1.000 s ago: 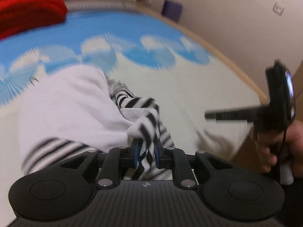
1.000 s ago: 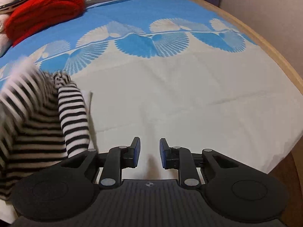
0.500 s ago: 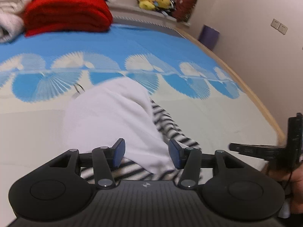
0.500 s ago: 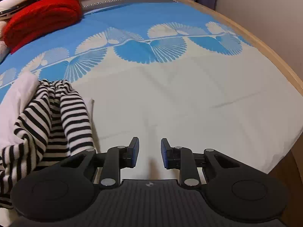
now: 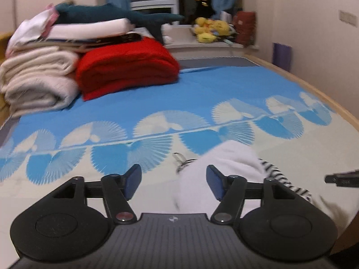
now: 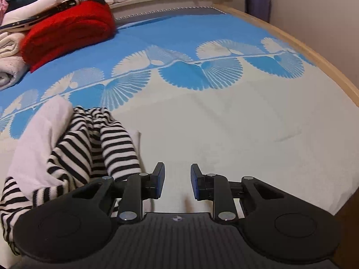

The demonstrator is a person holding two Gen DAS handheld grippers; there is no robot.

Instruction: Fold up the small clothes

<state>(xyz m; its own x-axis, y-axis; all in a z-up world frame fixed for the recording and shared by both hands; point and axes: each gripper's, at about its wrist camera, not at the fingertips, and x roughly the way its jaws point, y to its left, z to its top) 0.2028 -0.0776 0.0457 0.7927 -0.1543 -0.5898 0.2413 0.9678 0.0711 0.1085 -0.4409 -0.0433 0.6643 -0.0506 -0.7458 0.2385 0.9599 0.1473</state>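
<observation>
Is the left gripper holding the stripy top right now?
No, the left gripper has its fingers spread wide with nothing pinched, and the stripy top lies loose on the bed.

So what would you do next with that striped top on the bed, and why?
Probably bring the right tool leftward to the striped sleeve and pinch it, to fold it inward. The white and striped garment lies bunched, sleeves loose, on the bedspread. Both tools are empty: the left tool has just been opening with nothing between its pads, and the right sits beside the cloth.
</observation>
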